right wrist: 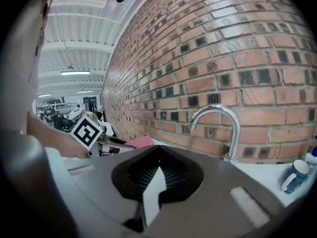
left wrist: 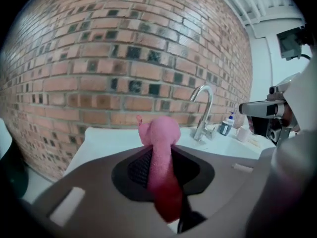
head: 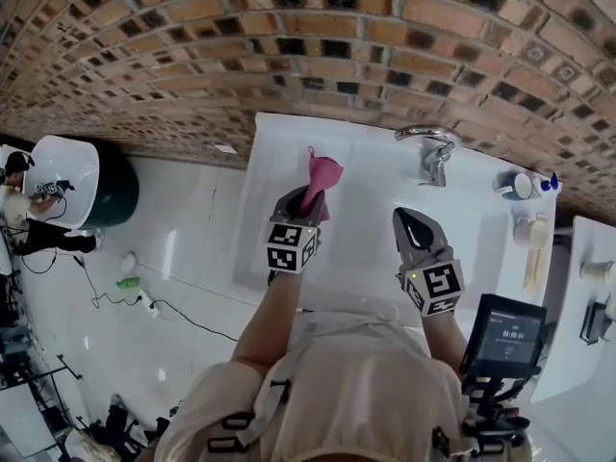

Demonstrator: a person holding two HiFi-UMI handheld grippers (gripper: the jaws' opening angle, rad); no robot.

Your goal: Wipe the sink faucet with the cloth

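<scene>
Closest to the head camera is the person's pale shirt point(head: 337, 383), with both forearms reaching out over the white sink top point(head: 361, 176). The left gripper point(head: 304, 203) is clenched on the pink cloth point(head: 322, 173). The cloth's long axis follows the line of the jaws, running away from the person toward the wall, and its loose end bunches and flares just past the tips, held above the sink top. The right gripper point(head: 404, 217) is beside it and apart from it, its jaws pressed together with nothing between them. Farther on, the chrome faucet point(head: 433, 150) stands upright near the brick wall point(head: 289, 46), its gooseneck spout hooking over to the left. The cloth is well short of it.
</scene>
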